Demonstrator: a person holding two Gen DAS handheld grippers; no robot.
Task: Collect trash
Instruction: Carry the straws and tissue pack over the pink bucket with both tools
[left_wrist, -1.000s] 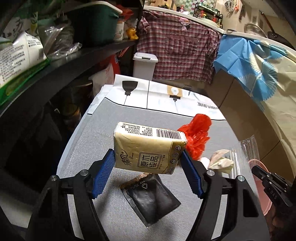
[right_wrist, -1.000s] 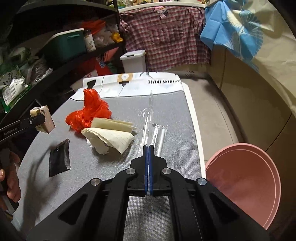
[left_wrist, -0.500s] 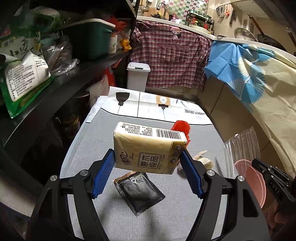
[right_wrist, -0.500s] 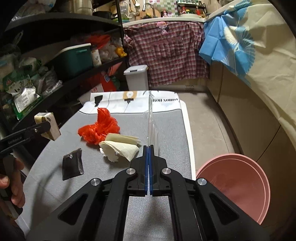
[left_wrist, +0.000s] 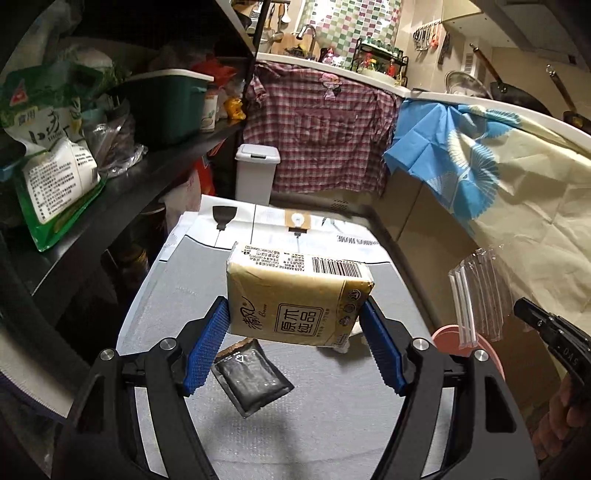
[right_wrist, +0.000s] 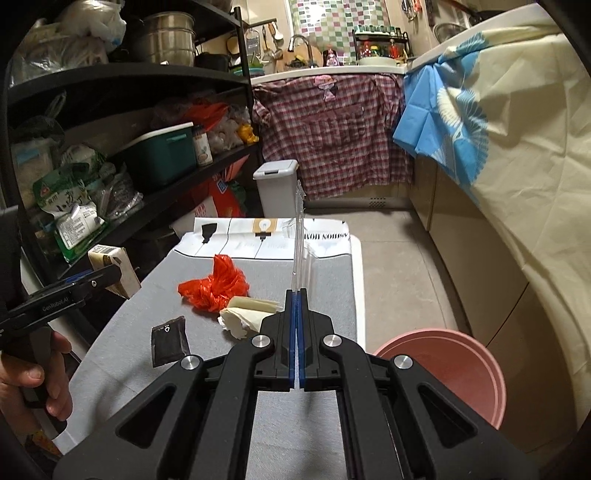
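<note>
The left gripper (left_wrist: 295, 332) is clamped on a soft tissue pack (left_wrist: 295, 299) (light, squashy, best pinched across its short ends), lifted above the black sachet (left_wrist: 251, 380). The right gripper (right_wrist: 296, 306) pinches a flimsy, slippery clear plastic sleeve (right_wrist: 300, 236) standing up ahead of it.

Plaid shirt (left_wrist: 325, 136) and blue cloth (left_wrist: 454, 162) draped — green bin (right_wrist: 159, 155) on shelf

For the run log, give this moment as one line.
left gripper: holds tissue pack | right gripper: holds clear wrapper | basin: floor
</note>
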